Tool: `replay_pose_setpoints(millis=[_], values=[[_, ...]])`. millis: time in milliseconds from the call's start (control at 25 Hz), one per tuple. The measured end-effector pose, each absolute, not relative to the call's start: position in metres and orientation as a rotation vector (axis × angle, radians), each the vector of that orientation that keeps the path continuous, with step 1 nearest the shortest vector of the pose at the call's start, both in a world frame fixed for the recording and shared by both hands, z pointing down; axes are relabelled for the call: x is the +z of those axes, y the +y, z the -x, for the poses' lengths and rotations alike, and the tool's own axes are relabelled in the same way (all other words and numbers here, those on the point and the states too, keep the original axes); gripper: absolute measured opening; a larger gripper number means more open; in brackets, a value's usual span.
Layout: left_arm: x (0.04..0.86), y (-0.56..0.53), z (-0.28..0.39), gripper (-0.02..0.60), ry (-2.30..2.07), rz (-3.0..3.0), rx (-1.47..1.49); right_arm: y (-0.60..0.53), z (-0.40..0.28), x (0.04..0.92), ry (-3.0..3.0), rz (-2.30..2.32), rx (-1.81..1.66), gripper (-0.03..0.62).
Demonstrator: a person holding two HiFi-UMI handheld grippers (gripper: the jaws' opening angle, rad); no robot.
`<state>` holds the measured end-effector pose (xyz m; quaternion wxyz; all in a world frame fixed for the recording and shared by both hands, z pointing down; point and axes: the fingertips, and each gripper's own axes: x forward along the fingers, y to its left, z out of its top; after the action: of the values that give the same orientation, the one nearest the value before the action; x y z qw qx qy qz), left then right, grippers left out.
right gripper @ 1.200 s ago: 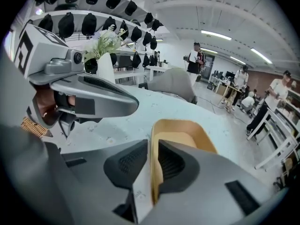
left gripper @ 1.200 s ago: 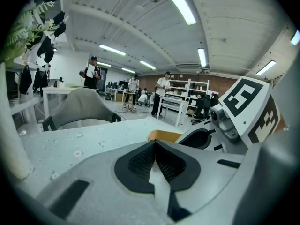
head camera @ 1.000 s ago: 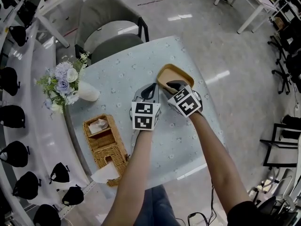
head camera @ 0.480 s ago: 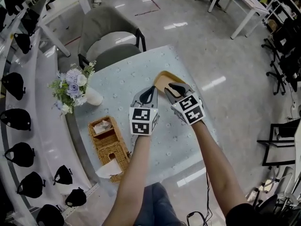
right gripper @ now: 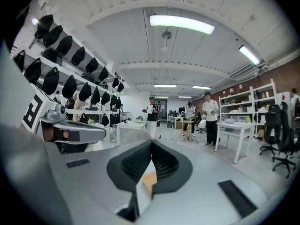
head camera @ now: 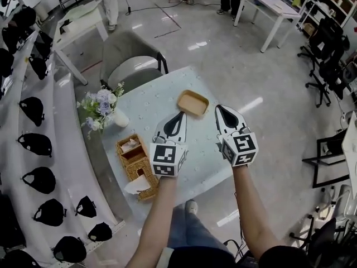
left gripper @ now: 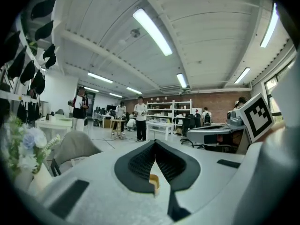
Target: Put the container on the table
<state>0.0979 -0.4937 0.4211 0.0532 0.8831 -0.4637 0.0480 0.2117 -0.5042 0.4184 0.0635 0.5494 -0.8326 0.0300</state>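
Both forearms (head camera: 162, 205) extend forward, left claw (head camera: 181, 115) and right claw (head camera: 223, 110) each closed empty, near the container (head camera: 193, 103).

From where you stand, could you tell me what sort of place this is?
Probably an open lab or office workspace: white work tables, black office chairs and storage shelves by a brick wall.
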Motion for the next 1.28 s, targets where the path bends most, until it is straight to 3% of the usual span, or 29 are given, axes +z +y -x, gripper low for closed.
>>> replay_pose_setpoints(millis=[640,1280], values=[[0.348,-0.381,-0.071,0.008,-1.46,-2.851,0.058,-0.339,-0.263,0.362,-2.45,-2.027,-0.002,-0.002],[0.351,-0.364,-0.054,0.008,-1.474,-2.83,0.031,-0.304,-0.265,0.359,-2.406,-2.039,-0.06,-0.003]])
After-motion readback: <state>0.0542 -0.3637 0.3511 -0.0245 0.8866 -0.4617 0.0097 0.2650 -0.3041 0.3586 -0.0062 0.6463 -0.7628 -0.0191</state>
